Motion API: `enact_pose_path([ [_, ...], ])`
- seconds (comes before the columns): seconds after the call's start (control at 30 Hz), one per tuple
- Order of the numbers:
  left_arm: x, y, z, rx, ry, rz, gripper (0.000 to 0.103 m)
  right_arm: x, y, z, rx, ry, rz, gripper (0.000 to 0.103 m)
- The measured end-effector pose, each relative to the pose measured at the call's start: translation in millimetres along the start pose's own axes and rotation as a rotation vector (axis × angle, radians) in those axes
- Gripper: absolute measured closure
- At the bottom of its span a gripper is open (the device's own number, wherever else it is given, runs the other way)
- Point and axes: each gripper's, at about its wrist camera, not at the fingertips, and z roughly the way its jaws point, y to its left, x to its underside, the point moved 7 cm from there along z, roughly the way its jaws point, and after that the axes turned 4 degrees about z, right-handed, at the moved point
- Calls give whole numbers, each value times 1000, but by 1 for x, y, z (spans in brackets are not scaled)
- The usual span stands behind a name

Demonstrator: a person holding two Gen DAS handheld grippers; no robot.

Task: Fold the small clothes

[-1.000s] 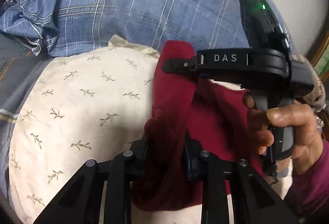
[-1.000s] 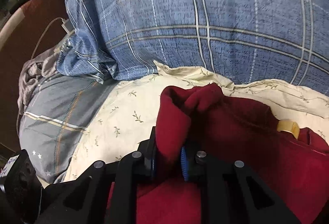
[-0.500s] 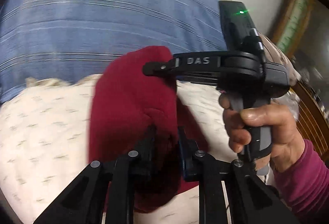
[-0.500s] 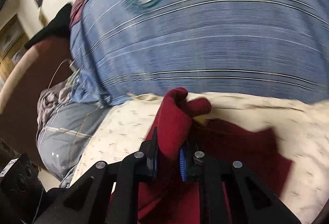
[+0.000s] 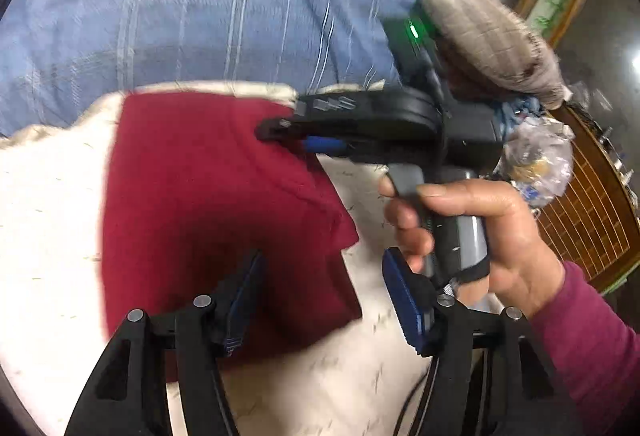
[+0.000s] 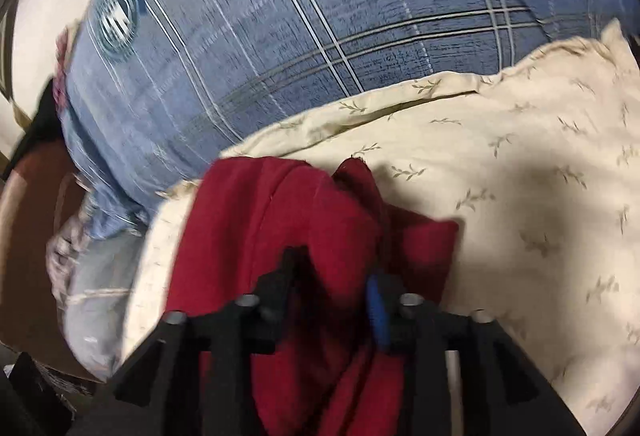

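Left gripper (image 5: 324, 300): jaws opening, clear of garment (image 5: 208, 203), releasing laid fold on pillow (image 5: 48, 220). Right gripper (image 6: 332, 284): jaws opening, cloth between, letting go.

The dark red garment (image 5: 208, 203) looks like soft matt fleece, perhaps knit; the cream leaf-print pillow (image 6: 520, 171) is smooth cotton-like cloth.
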Motion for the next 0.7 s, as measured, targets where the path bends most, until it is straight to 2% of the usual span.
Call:
enact_pose_path([
  [0.03,3,4,-18,-19,-14,17,39,5,3,-8,-8,-2,-6,47],
  [0.17,23,27,-64,-190,-66,27,38,41,30,-35,6,13,-119,43],
  [0.2,28,36,-65,-232,-66,6,38,49,35,-36,5,21,-131,43],
  [0.3,41,43,-60,-266,-43,-71,38,69,39,-29,19,66,-128,43],
  [0.33,47,45,-55,-269,-30,-91,38,79,39,-19,16,100,-125,45],
  [0.37,51,45,-51,-272,-17,-99,38,85,36,-13,18,121,-121,55],
  [0.43,57,40,-45,-270,6,-110,38,91,35,-8,39,110,-141,77],
  [0.47,58,39,-41,-263,9,-110,38,91,36,-15,43,77,-165,82],
  [0.53,58,34,-44,-258,4,-99,38,89,38,-30,42,25,-190,84],
  [0.6,57,37,-42,-276,3,-89,38,87,36,-42,89,-17,-231,86],
  [0.7,53,54,-20,-313,24,-102,38,95,19,-21,158,29,-223,86],
])
